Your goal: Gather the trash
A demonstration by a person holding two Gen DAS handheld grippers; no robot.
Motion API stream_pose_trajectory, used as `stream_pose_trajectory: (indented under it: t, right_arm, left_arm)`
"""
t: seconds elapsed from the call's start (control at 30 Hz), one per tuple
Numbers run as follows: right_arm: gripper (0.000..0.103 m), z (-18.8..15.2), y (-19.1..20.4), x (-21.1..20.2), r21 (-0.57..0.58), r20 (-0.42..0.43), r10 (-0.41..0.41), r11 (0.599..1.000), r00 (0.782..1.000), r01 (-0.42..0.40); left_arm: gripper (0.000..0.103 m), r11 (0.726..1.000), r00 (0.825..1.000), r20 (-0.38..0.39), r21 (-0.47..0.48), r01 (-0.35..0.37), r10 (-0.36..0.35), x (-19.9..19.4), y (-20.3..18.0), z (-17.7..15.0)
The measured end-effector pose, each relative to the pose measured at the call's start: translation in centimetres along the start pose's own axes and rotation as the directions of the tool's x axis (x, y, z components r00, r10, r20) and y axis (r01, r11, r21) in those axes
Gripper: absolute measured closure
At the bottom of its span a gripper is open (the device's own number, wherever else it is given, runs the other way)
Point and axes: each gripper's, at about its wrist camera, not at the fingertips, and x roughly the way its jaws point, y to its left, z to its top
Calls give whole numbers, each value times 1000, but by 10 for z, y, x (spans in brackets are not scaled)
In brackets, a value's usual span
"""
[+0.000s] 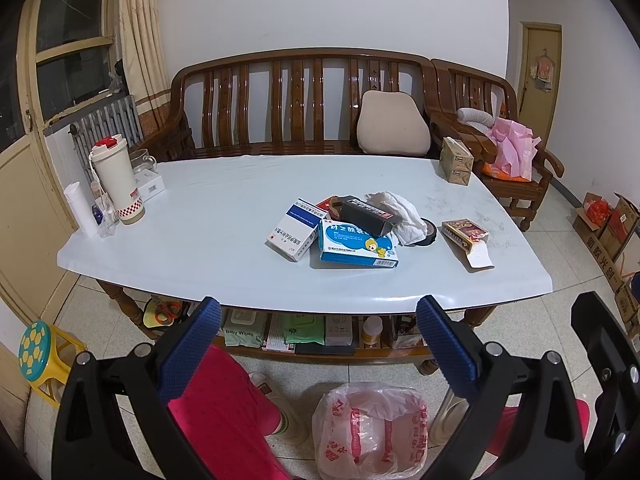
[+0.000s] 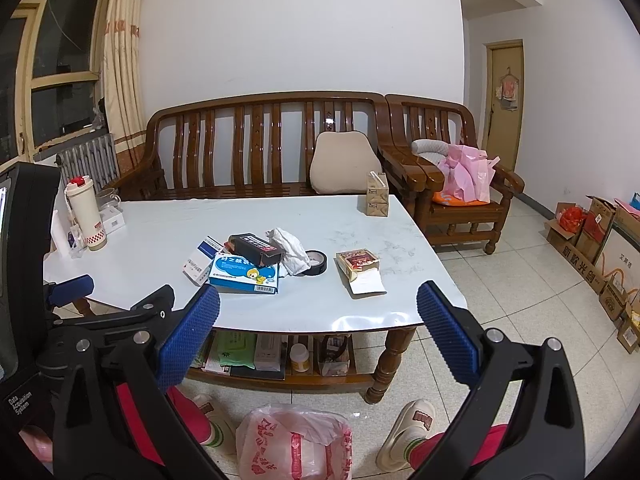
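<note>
Desk [image 1: 200, 216]: pale blue-white top on brown wooden legs. Medicine box [image 1: 358, 246]: blue and white, with a yellow cartoon figure. Second box [image 1: 297, 229]: white with a blue band. Tissue [image 1: 400, 212]: white. Tape roll [image 2: 316, 262]: black. Gripper pads [image 1: 192, 350]: blue, dotted texture. Bin bag [image 1: 372, 432]: translucent white with red print.

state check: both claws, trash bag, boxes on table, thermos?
Left claw: open, empty.
Right claw: open, empty.
Clear red-printed plastic trash bag: mouth open, on floor.
Red-gold cigarette box: flap open.
Long black carton: end open, atop blue cartoon medicine box.
White red-lidded thermos: upright, closed.
</note>
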Motion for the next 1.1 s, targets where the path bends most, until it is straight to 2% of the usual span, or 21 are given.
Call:
stream_pose_trajectory:
  t: [0.37, 0.63, 0.83, 1.03, 1.1]
  right_arm:
    - [6, 6, 1, -4, 0, 2, 12, 1000, 1000, -12]
    - [6, 14, -2, 0, -8, 3, 27, 1000, 1000, -27]
    - [6, 21, -3, 12, -32, -13, 44, 998, 999, -45]
    - [6, 30, -4, 34, -69, -38, 70, 995, 997, -72]
    - [6, 34, -8, 43, -72, -39, 103, 992, 994, -105]
  left_arm:
    - [7, 1000, 1000, 7, 4, 17, -17, -3, 3, 3]
    - [7, 999, 1000, 9, 41, 25, -26, -3, -1, 14]
    - [7, 995, 997, -15, 67, 77, -76, 5, -2, 26]
    - [7, 983, 993, -47, 142, 117, -112, 18, 1, 42]
    - [7, 979, 992, -66, 168, 118, -108, 26, 4, 48]
